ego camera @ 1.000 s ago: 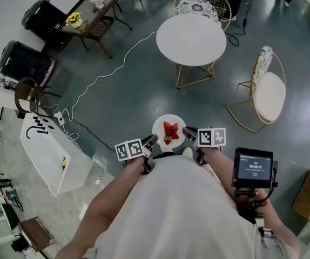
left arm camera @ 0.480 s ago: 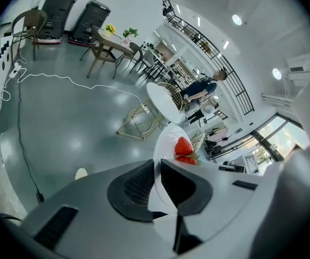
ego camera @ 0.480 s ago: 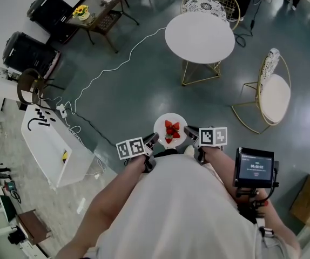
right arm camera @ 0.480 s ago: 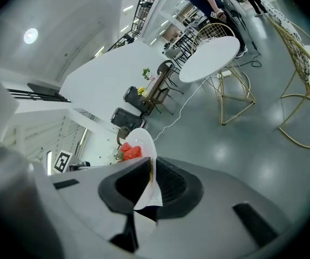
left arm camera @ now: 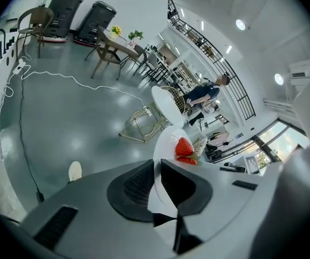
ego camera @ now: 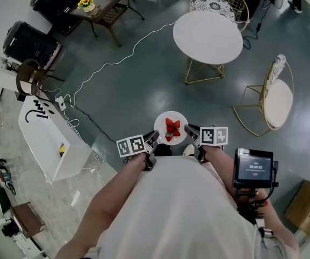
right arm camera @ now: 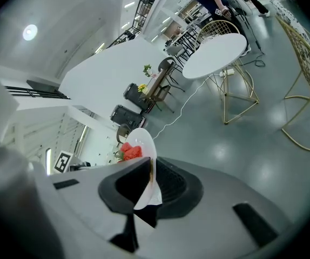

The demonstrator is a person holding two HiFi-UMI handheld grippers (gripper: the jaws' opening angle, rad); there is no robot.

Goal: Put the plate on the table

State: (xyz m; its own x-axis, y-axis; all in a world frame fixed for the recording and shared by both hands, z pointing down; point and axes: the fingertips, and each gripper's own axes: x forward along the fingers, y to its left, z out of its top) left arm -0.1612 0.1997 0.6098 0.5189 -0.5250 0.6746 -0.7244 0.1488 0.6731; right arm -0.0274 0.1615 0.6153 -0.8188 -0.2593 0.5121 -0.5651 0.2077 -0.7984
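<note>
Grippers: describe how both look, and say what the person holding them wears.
The left gripper and right gripper have light grey bodies and black jaws lined with ribbed pads. Each carries a white cube printed with black square markers. The person wears a white top.

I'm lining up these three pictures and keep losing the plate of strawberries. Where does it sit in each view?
Head view: the plate is at lower centre, over the floor.
Left gripper view: the plate is at centre, edge-on between the jaws.
Right gripper view: the plate is left of centre, edge-on between the jaws.
Shared landmark: the round white table, beyond the plate in all three.
</note>
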